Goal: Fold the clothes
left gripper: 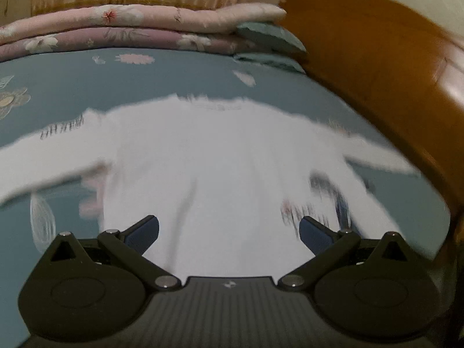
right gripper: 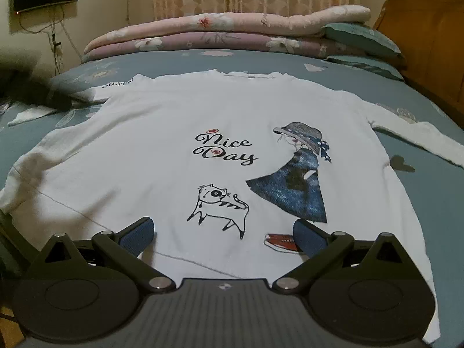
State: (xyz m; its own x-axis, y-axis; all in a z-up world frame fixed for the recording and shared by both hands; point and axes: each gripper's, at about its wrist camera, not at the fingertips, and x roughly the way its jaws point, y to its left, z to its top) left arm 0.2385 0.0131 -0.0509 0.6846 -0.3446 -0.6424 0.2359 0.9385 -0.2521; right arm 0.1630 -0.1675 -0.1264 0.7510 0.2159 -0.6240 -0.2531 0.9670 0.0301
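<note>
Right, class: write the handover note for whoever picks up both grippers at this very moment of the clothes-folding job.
Left gripper: open, holding nothing, above the hem end of the shirt.
Right gripper: open, holding nothing, also at the hem end.
White long-sleeved shirt: spread flat, print side up ("Nice Day", cat, girl), on the blue bedsheet, both sleeves out to the sides, collar toward the stacked quilts.
Done: shirt laid out; no fold visible.
Left: every fold. Probably bring the sleeves in first, then fold the body.
</note>
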